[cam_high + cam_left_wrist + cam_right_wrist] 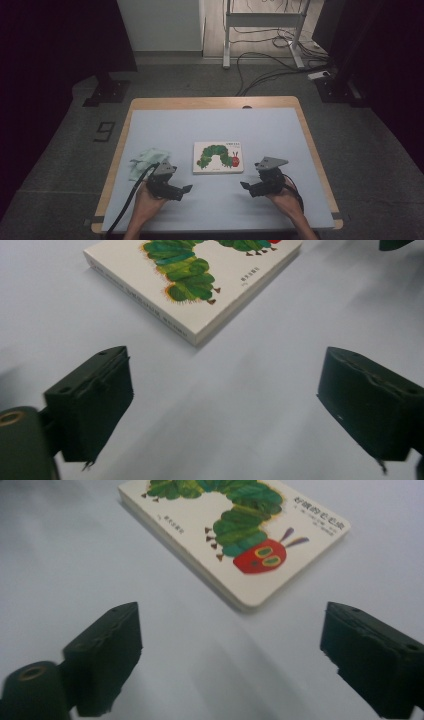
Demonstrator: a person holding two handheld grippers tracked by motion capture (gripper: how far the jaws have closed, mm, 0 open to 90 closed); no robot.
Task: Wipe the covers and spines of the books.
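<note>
A white board book (218, 157) with a green caterpillar and a red head on its cover lies flat and closed in the middle of the pale blue table (215, 125). My left gripper (186, 190) rests near the front of the table, left of and below the book, jaws wide apart with nothing between them. In the left gripper view the book (195, 277) lies ahead of my left gripper (227, 405). My right gripper (245, 186) sits to the book's lower right, open and empty. In the right gripper view the book (235, 530) lies just beyond my right gripper (232, 660).
A crumpled pale green cloth (145, 161) lies at the table's left edge, just behind my left hand. Beyond the table are a dark floor, cables (265, 60) and a white frame's legs (226, 45).
</note>
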